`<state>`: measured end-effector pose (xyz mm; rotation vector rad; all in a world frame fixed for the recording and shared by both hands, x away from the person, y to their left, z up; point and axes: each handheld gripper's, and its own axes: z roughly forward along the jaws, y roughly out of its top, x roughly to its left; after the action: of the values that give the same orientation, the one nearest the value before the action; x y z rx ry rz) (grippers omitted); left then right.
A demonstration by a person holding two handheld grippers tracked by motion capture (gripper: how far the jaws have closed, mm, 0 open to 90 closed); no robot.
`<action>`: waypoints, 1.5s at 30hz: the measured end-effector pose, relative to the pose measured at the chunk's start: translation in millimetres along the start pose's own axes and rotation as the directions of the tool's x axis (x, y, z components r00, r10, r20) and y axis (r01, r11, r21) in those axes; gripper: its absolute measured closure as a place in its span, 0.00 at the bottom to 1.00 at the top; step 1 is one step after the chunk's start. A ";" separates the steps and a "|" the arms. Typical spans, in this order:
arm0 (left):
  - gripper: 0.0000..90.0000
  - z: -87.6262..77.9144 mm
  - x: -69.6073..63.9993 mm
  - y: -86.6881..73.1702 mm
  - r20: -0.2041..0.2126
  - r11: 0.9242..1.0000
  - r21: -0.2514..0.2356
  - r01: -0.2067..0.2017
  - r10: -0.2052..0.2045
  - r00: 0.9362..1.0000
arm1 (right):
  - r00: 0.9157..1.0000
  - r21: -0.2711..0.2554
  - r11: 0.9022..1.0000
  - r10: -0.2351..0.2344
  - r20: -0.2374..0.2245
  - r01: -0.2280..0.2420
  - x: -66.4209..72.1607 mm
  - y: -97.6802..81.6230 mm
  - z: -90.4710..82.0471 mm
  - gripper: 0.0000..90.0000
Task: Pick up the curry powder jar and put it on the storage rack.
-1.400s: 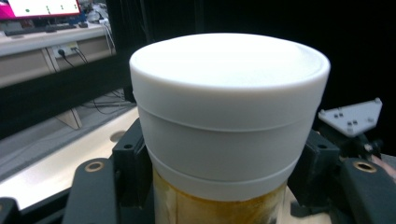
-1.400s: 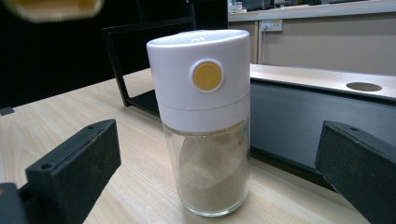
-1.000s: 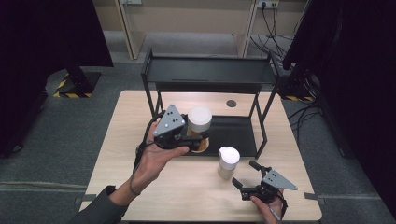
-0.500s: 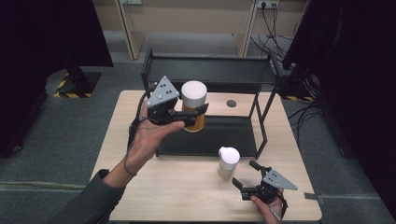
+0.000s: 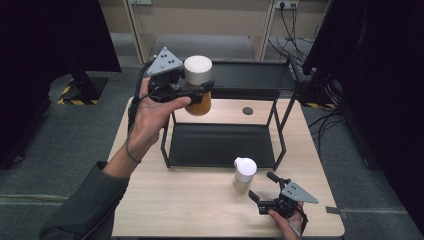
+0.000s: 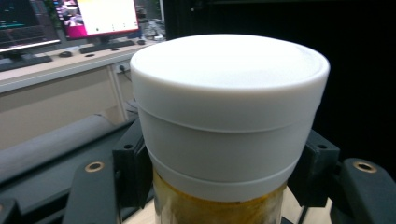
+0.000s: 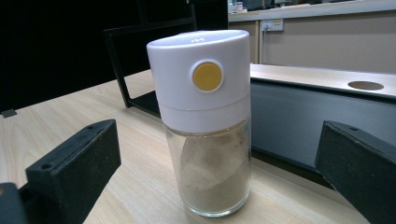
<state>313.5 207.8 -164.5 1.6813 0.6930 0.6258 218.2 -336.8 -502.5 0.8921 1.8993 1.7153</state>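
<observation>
A light wooden table (image 5: 200, 205) stands on a grey floor (image 5: 60, 135). Dark curtains (image 5: 45, 45) hang at both sides of the room, and a pale wall with plugs runs along the back. In the left gripper view a desk with a lit screen (image 6: 98, 16) shows far off.

A black rack (image 5: 225, 142) with two shelves stands on the back half of the table. It is the big thing in the way. Its low shelf and its top shelf are bare. A small dark round hole (image 5: 247, 111) sits in the table top behind the rack. The front half of the table, near the person, has lots of bare wood.

The left gripper (image 5: 197, 92) is up in the air over the rack's left back corner. Its jaws are closed tight on a jar (image 5: 198, 82) with a white lid and yellow stuff inside. In the left gripper view the black pads press the jar just under the lid from both sides. The jar stands upright.

A shaker (image 5: 244, 174) with a white cap and pale powder stands on the table just in front of the rack's right front leg. The right gripper (image 5: 264, 192) rests low by the table's front edge, just beside the shaker. Its jaws are spread wide and touch nothing. In the right gripper view the shaker (image 7: 205, 121) stands between them, a bit farther on.
</observation>
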 end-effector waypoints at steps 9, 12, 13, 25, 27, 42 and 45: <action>0.39 16.3 6.5 14.9 -0.069 1.000 -0.012 0.025 -0.026 0.997 | 1.000 0.002 1.000 0.006 -0.001 -0.006 -0.1 0.2 -0.1 0.00; 0.39 22.6 8.6 17.3 -0.097 0.999 -0.014 0.033 -0.034 0.995 | 1.000 0.001 1.000 0.006 -0.002 -0.006 -0.1 0.1 -0.2 0.00; 0.39 25.0 9.3 17.9 -0.106 0.999 -0.014 0.033 -0.034 0.994 | 1.000 0.001 1.000 0.005 -0.002 -0.005 -0.1 0.1 -0.2 0.00; 0.39 55.2 17.5 18.8 -0.209 0.999 -0.033 0.042 -0.048 0.977 | 1.000 -0.001 1.000 0.000 -0.006 0.000 -0.6 0.0 -0.2 0.00; 0.39 60.8 17.9 16.9 -0.220 0.998 -0.033 0.050 -0.056 0.974 | 1.000 -0.001 1.000 0.001 -0.007 -0.001 -0.6 0.0 -0.3 0.00; 0.39 85.4 15.6 8.8 -0.278 0.997 -0.051 0.058 -0.070 0.958 | 1.000 0.000 1.000 0.003 -0.013 -0.003 -0.9 0.0 0.0 0.00; 0.39 86.8 16.2 8.0 -0.282 0.997 -0.051 0.061 -0.073 0.957 | 1.000 -0.001 1.000 0.004 -0.015 -0.004 -1.1 -0.1 -0.2 0.00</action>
<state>388.1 160.8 -173.5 1.5371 0.9313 0.8370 218.7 -337.7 -502.6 0.8852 1.9075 1.7300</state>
